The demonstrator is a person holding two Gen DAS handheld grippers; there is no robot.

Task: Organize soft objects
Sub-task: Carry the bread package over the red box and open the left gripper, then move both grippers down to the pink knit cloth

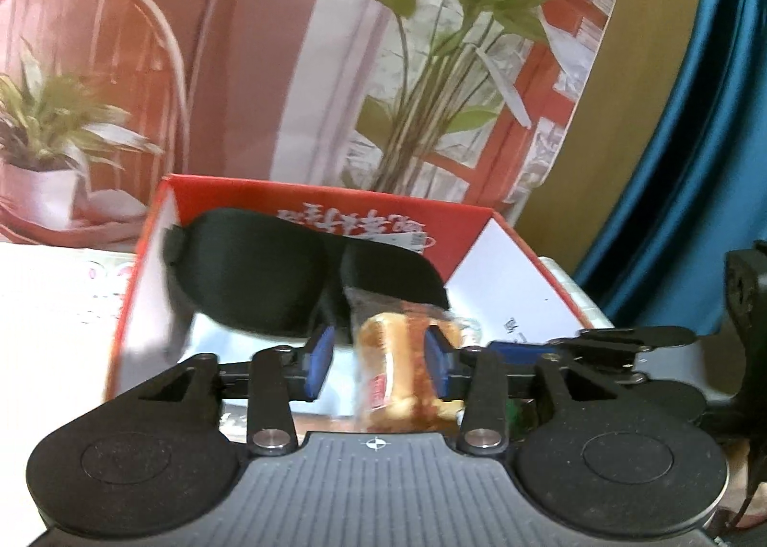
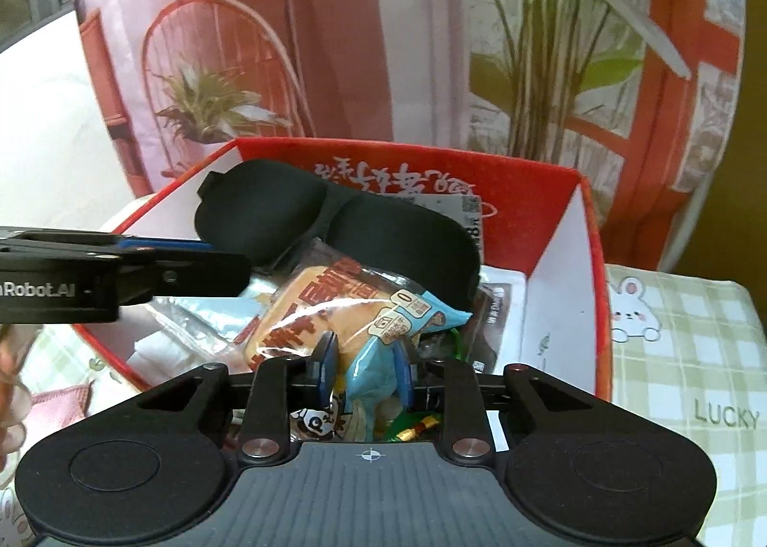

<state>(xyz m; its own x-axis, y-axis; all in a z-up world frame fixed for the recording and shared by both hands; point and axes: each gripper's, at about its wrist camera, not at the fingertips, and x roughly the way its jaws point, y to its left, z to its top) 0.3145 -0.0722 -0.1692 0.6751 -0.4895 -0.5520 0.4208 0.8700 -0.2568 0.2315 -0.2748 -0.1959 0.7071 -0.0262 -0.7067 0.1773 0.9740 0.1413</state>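
Note:
A black sleep mask (image 1: 292,278) lies over the contents of a red cardboard box (image 1: 144,259); it also shows in the right wrist view (image 2: 335,230). My left gripper (image 1: 378,355) is open above the box, with the mask just beyond its blue pads and a bread packet (image 1: 398,374) below between them. In the right wrist view the left gripper (image 2: 191,254) reaches in from the left beside the mask. My right gripper (image 2: 366,369) is shut on the blue end of a wrapped bread packet (image 2: 335,307) inside the red box (image 2: 561,297).
The box holds several other wrapped snacks and a green-gold item (image 2: 417,427). It stands on a checked cloth (image 2: 680,355) with a rabbit print. A printed backdrop (image 2: 431,43) with plants and a chair stands right behind the box.

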